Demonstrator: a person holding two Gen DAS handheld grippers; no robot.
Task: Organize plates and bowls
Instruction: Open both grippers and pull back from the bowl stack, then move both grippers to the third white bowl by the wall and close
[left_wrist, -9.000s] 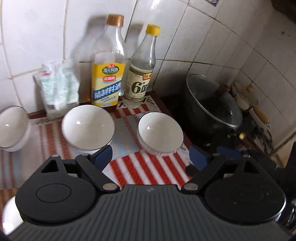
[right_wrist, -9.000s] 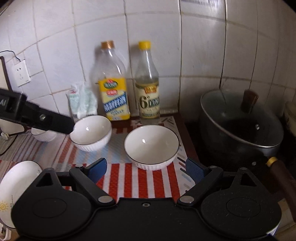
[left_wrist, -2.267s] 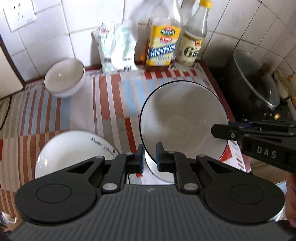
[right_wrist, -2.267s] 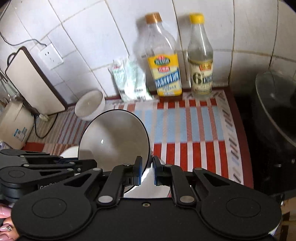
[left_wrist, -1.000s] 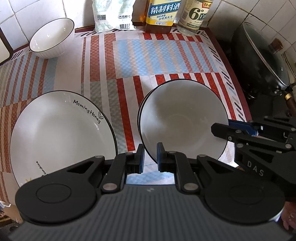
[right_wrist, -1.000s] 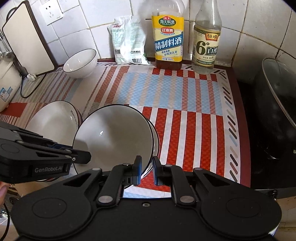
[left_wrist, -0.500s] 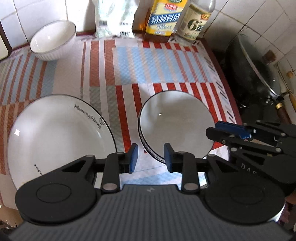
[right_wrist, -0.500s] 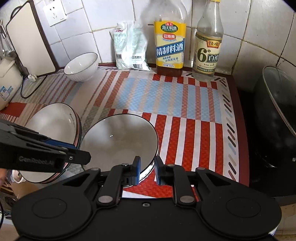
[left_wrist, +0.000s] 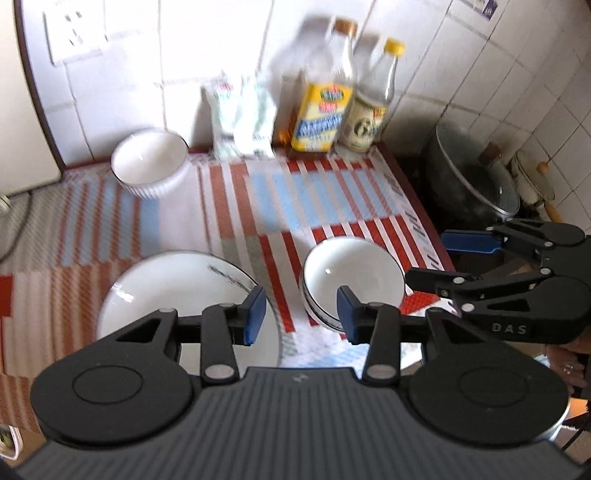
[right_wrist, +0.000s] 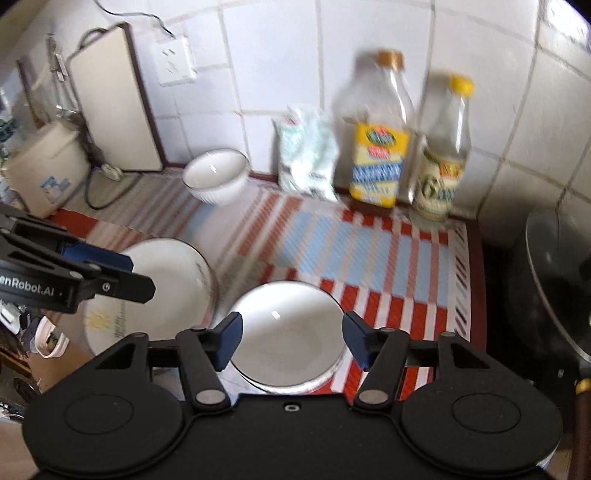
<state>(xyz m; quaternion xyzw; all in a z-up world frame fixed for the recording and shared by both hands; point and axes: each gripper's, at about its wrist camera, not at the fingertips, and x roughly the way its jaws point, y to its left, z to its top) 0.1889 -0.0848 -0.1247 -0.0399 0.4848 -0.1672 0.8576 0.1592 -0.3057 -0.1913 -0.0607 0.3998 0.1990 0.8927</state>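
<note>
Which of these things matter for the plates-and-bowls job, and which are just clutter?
Job items:
- stacked bowls
- lone bowl by the wall
- plate

Clutter:
- two bottles
- white packet
- lidded pot
- cutting board

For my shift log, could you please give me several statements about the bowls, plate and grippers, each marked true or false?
1. The left gripper is open and holds nothing. True.
2. The right gripper clamps a bowl's rim. False: its jaws are spread, holding nothing.
3. The stacked white black-rimmed bowls sit on the striped red, white and blue mat. True.
4. The single white ribbed bowl rests on the large white black-rimmed plate. False: it stands apart, near the tiled wall.
5. Both clear bottles lie flat. False: they stand upright.
</note>
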